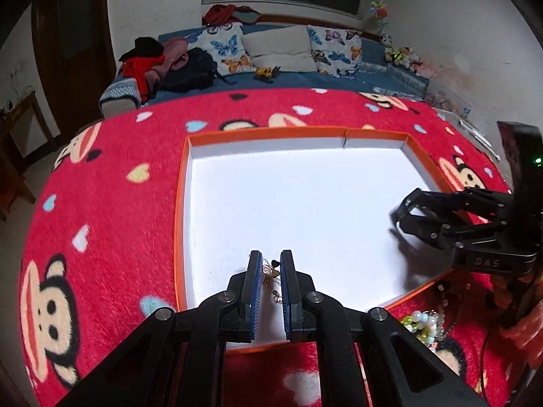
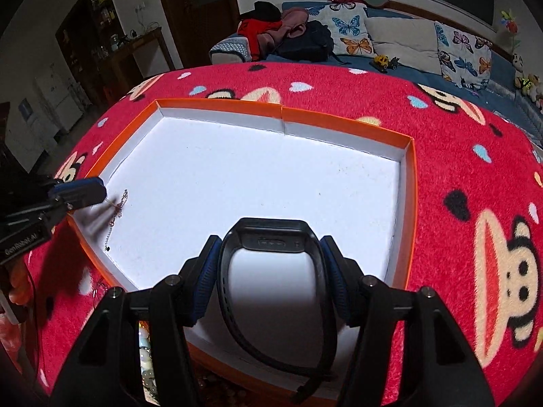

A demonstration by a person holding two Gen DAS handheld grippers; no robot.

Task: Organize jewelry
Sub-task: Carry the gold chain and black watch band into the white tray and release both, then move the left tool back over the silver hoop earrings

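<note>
1. Hanging from the left gripper (image 1: 271, 271), a thin necklace (image 2: 117, 208) with small charms trails down onto the white floor of the tray (image 2: 407, 203); the chain's lower end lies on the floor near the tray's left wall in the right wrist view.
2. The left gripper's blue-padded fingers (image 1: 254, 281) stand close together, nearly closed, and clench the necklace between them, as its own camera shows the chain (image 1: 271, 274) running down between the pads.
3. The right gripper (image 2: 268, 264) grasps a black watch (image 2: 271, 237), its pads pressing on the strap on both sides just below the watch body.
4. The watch strap forms a loop between the pads, and its loose end hangs down toward the tray's near rim.
5. The tray is shallow, white inside with an orange rim (image 1: 271, 133), and lies on a fuzzy red blanket (image 1: 101, 203) printed with cartoon monkey faces and hearts.
6. The right gripper (image 1: 407, 210) hovers over the tray's right side in the left wrist view, well apart from the left one.
7. A bead bracelet (image 1: 422, 322) in pale green, white and blue lies on the blanket just outside the tray's near corner.
8. Behind the blanket stands a blue sofa (image 1: 305, 79) with butterfly cushions, a black bag and heaped clothes.
</note>
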